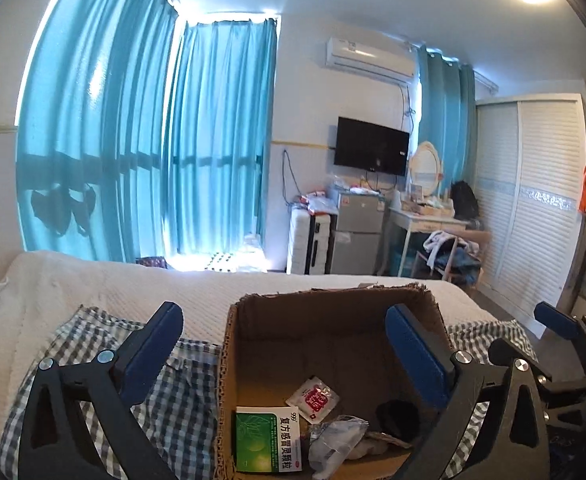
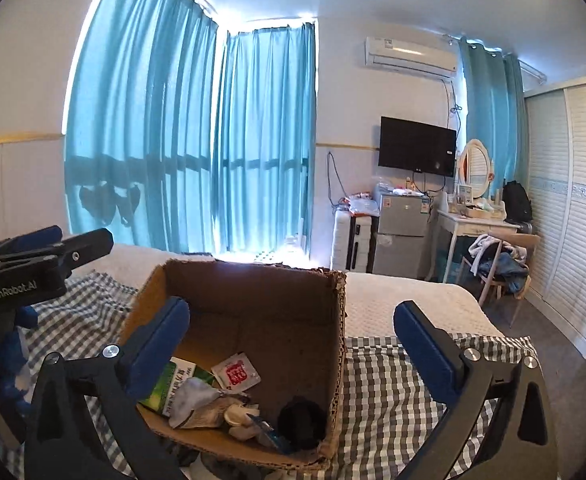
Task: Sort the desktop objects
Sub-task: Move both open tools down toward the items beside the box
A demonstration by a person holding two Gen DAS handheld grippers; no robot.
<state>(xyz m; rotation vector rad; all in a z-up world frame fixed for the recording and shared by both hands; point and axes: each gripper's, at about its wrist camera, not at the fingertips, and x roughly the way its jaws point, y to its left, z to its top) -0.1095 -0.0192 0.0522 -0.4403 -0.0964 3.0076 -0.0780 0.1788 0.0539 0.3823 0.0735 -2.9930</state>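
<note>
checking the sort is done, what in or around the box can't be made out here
- Left wrist view: the green medicine box is cut off at the bottom edge.
- Right wrist view: its own left finger covers half that green box.
- Both views: the dark round thing in the cardboard box is too dark to identify.

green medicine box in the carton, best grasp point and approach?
Judging from both views: grip the green medicine box across its two long edges, coming from above through the open top of the cardboard carton. It lies flat on the carton floor against the left wall, label up, so side approaches are blocked. The crumpled wrapper touches its right edge; nudge clear first. Both grippers stand open, empty.
</note>
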